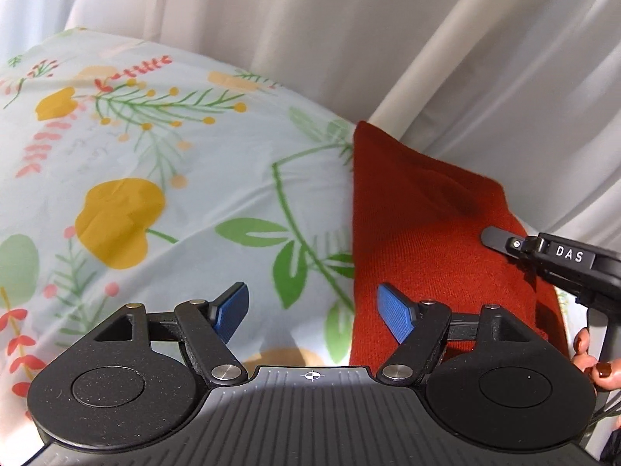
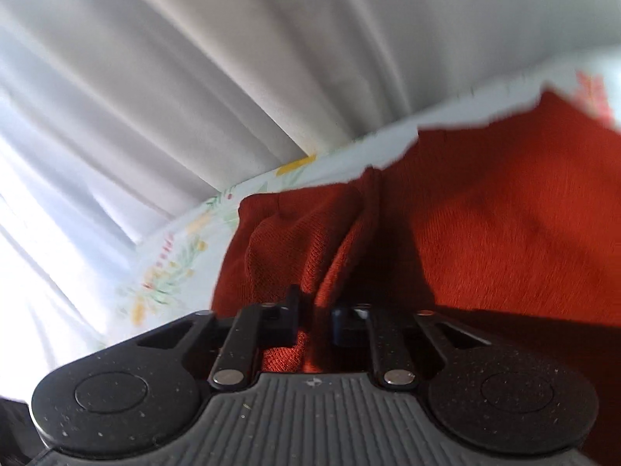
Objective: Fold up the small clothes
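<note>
White curtains (image 1: 349,39) are hanging in long folds behind a surface covered by a pale floral sheet (image 1: 155,163). On that sheet a rust-red knit garment (image 1: 427,240) is lying toward the right side in the left wrist view, its long axis running from the near edge away toward the curtains, with one pointed corner reaching to the far end where sheet meets curtain. In the right wrist view its near part is bunching into upright ridges that are rising from the claw. The right gripper (image 2: 316,310) is pinching a fold of this red cloth, its jaws drawn narrow with knit fabric filling the gap between them. The left gripper (image 1: 312,310) is hovering over the garment's left edge with its blue pads (image 1: 392,310) spread wide, nothing between them, one pad over the sheet and the other over red cloth. A hand (image 1: 594,365) with dark red nails is showing at the right edge.
</note>
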`<state>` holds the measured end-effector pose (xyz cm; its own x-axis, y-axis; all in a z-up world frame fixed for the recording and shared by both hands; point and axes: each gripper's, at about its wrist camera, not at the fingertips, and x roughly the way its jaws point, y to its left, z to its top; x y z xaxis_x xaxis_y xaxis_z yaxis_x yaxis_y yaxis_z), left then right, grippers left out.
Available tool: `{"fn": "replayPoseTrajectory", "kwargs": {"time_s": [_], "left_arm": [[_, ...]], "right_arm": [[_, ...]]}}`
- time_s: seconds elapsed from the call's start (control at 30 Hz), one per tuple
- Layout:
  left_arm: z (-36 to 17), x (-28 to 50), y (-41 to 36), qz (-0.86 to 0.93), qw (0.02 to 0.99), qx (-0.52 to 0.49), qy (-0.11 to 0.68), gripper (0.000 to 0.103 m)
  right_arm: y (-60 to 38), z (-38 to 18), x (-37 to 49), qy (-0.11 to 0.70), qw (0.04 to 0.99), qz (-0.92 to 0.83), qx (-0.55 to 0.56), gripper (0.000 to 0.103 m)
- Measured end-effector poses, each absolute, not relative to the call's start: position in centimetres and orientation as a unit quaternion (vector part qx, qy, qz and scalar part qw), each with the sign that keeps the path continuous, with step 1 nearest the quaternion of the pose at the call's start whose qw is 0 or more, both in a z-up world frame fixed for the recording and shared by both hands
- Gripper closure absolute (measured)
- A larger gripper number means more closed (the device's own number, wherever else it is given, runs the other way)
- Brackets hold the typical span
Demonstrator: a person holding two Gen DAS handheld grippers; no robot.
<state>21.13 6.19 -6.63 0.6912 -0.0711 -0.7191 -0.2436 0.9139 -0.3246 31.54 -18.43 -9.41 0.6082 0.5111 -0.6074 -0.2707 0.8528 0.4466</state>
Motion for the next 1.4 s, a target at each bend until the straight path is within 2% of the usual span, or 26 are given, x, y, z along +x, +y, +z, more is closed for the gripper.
{"fn": "replayPoseTrajectory", "kwargs": {"time_s": [0.17,0.23,0.3,0.4,0.47,0.5,0.7,0.77,0.8,0.9,0.93,1.1,1.4], "left_arm": [[-6.6,21.4,3.4,0.001,0.902,-0.186,0.39,0.023],[-7.3,21.9,2.4,-0.018,0.897,-0.195,0.395,0.023],[-7.7,22.3,1.7,-0.029,0.893,-0.205,0.4,0.023],[-8.0,22.4,1.1,-0.047,0.888,-0.215,0.403,0.023],[-8.3,22.3,1.1,-0.051,0.883,-0.223,0.411,0.023],[-8.4,22.2,1.1,-0.05,0.881,-0.224,0.414,0.023],[-8.2,20.5,-0.3,-0.057,0.882,-0.188,0.429,0.023],[-8.2,19.7,-1.1,-0.065,0.884,-0.165,0.432,0.023],[-8.3,19.4,-1.5,-0.067,0.885,-0.154,0.433,0.023],[-8.7,19.1,-2.6,-0.061,0.887,-0.122,0.441,0.022],[-8.7,19.0,-2.9,-0.055,0.887,-0.116,0.443,0.022],[-8.5,19.3,-4.1,-0.047,0.895,-0.096,0.434,0.022],[-9.0,21.3,-6.6,-0.023,0.9,-0.078,0.429,0.022]], "right_arm": [[-19.0,-6.6,28.2,0.304,0.937,0.173,0.014,0.093],[-20.1,-7.3,27.8,0.315,0.937,0.153,-0.012,0.092],[-21.6,-9.2,28.8,0.366,0.919,0.144,-0.001,0.091],[-24.6,-9.7,28.6,0.361,0.914,0.163,0.086,0.086],[-26.2,-10.2,28.8,0.362,0.901,0.182,0.152,0.076],[-26.9,-10.6,29.0,0.365,0.891,0.195,0.187,0.067],[-29.7,-13.6,30.6,0.367,0.815,0.211,0.396,0.057],[-29.3,-13.8,31.3,0.367,0.803,0.208,0.421,0.057],[-28.7,-13.5,31.3,0.37,0.812,0.208,0.4,0.061],[-25.1,-12.1,32.1,0.381,0.868,0.196,0.25,0.088],[-24.0,-11.4,31.9,0.373,0.886,0.192,0.196,0.09],[-21.1,-7.8,29.5,0.285,0.946,0.151,-0.017,0.092],[-24.8,-8.7,28.4,0.276,0.954,0.067,-0.098,0.092]]}}
